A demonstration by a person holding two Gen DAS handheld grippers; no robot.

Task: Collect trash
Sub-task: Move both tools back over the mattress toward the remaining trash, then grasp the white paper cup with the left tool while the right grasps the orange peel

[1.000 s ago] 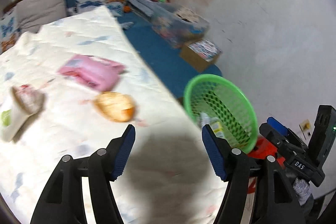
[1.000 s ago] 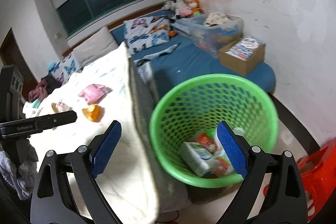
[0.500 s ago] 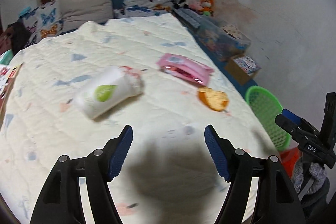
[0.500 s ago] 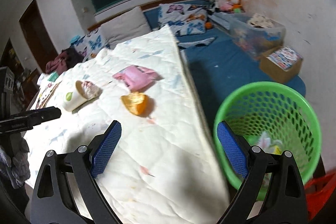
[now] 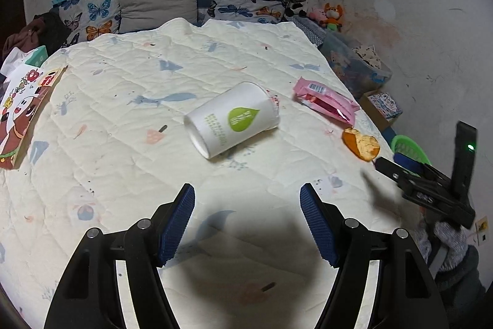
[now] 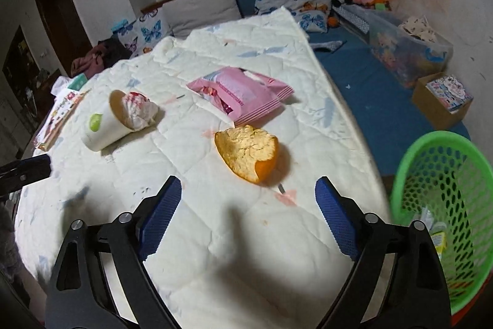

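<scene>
Trash remains on the bed [image 5: 129,162]: from my left tool [image 5: 247,221], open and empty, a cup [image 5: 232,120]. My right tool [image 6: 248,216], jaws just narrowing, empty, faces peel [image 6: 248,151], wrapper [image 6: 240,93]; basket [image 6: 443,174] partly filled.

Cream quilted bedspread [image 5: 129,113] fills frame centre. Butterfly-print pillows [image 5: 92,17] and grey pillow [image 5: 157,2] along top. Plush toys [image 5: 311,5] upper right. Picture book [image 5: 21,110] at left edge. Cardboard box [image 6: 440,100] at right, on blue mattress [image 6: 369,82].
</scene>
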